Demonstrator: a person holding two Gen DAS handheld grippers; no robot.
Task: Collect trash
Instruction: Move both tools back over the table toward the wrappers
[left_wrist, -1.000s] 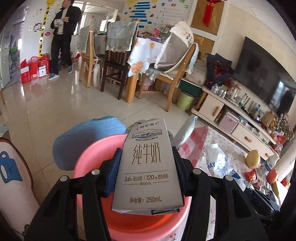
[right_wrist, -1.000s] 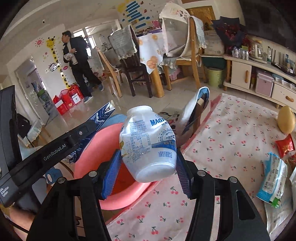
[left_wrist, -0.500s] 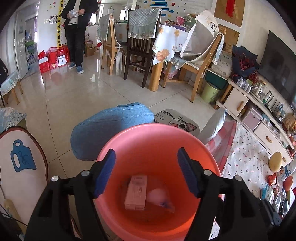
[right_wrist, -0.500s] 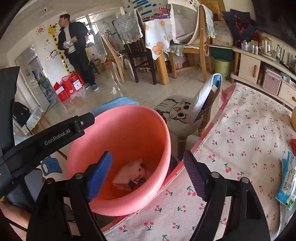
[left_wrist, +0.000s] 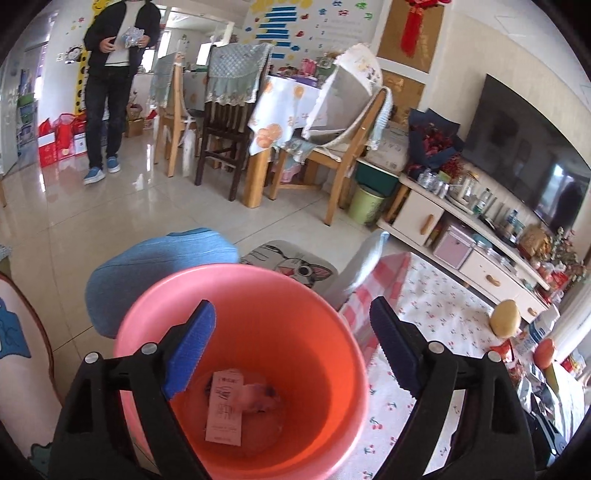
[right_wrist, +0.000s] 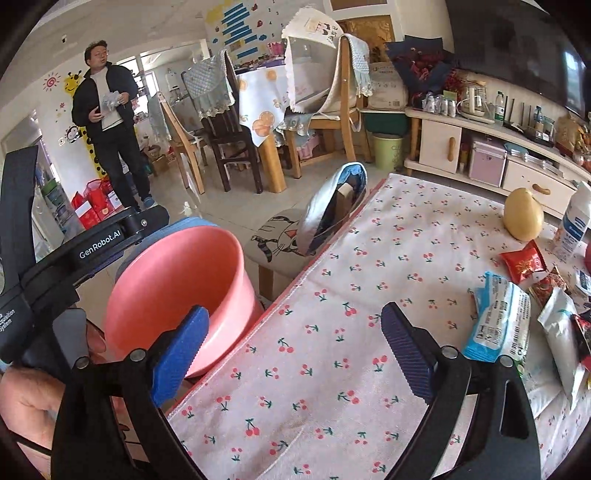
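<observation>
A pink plastic bin (left_wrist: 236, 295) stands beside the table's left edge; it also shows in the right wrist view (right_wrist: 173, 269). A grey milk carton (left_wrist: 223, 410) and a blurred pale bottle (left_wrist: 258, 397) lie at its bottom. My left gripper (left_wrist: 291, 343) is open and empty, right above the bin's mouth. My right gripper (right_wrist: 295, 347) is open and empty over the cherry-print tablecloth (right_wrist: 369, 258). On the table's right lie a blue-and-white wrapper (right_wrist: 496, 317), a red packet (right_wrist: 524, 260), a white pouch (right_wrist: 561, 343) and a milk carton (right_wrist: 574, 225).
A yellow fruit (right_wrist: 522, 214) sits on the table's far right. A cat-print chair (right_wrist: 284, 236) and a blue cushion (left_wrist: 155, 262) stand behind the bin. A man (right_wrist: 107, 122) stands far back by dining chairs. A TV cabinet (right_wrist: 480, 155) lines the right wall.
Both grippers opened and dropped their loads into the bin: the left its milk carton, the right its white bottle. The right gripper has since swung right, from the bin to the tablecloth.
</observation>
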